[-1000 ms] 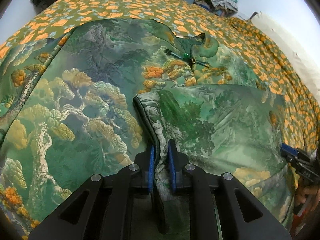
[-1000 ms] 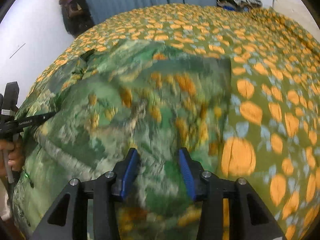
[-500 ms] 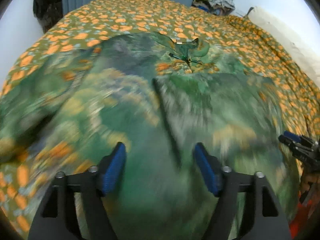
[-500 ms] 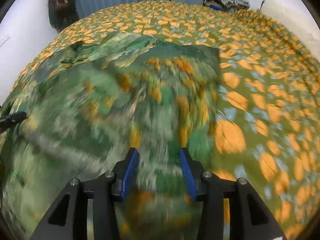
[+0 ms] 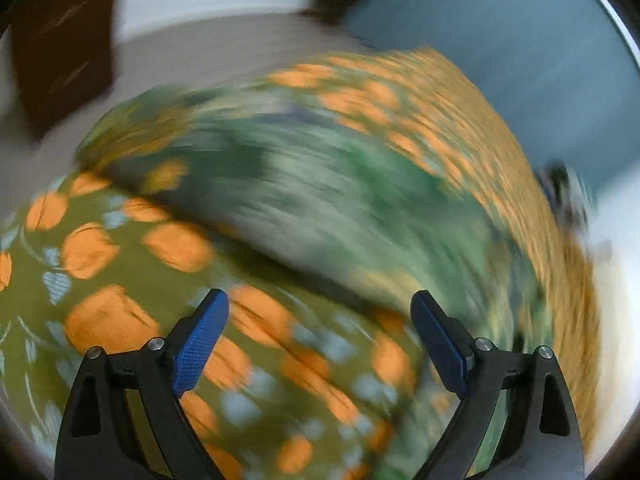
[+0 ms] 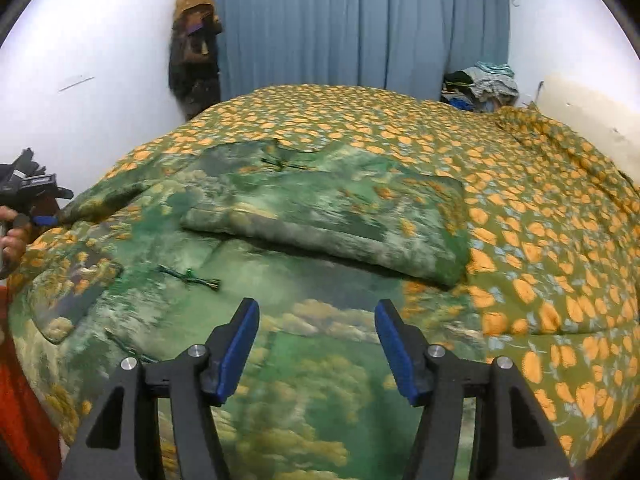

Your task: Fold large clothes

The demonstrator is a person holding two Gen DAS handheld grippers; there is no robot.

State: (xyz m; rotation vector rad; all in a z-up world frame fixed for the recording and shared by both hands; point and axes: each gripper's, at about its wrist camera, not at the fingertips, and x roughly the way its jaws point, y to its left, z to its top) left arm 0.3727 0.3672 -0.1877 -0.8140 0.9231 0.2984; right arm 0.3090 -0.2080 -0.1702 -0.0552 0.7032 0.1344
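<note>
**Both grippers empty; unfolded cloth lies nearer your right gripper**

The green printed garment [image 6: 280, 248] lies spread on the bed [image 6: 540, 216], filling the centre and left of the right wrist view. One part has been doubled over: a folded flap [image 6: 328, 224] sits across the middle of the frame, its near edge running from centre left down to centre right, ending just beside the bare orange-flowered cover.

Your right gripper [image 6: 316, 356] stands at the bottom centre with its fingers spread and nothing between them. The single layer of cloth lies directly under and ahead of it. A small green tie [image 6: 190, 274] rests on that layer, left of centre.

Your left gripper [image 5: 318, 344] also has its fingers spread and empty. Its view is heavily blurred. It appears to sit over the flowered cover, with the garment [image 5: 340, 208] above and to the right in that frame, well apart from the fingers. In the right wrist view the same tool [image 6: 34, 196] shows at the left edge, beside the garment's left side.

Judgement: the unfolded portion runs long from lower centre to the left edge of the right wrist view. The right gripper is nearer to it; the left would have to come back in to the left-hand edge. Blur prevents confirming the exact edge there.
</note>
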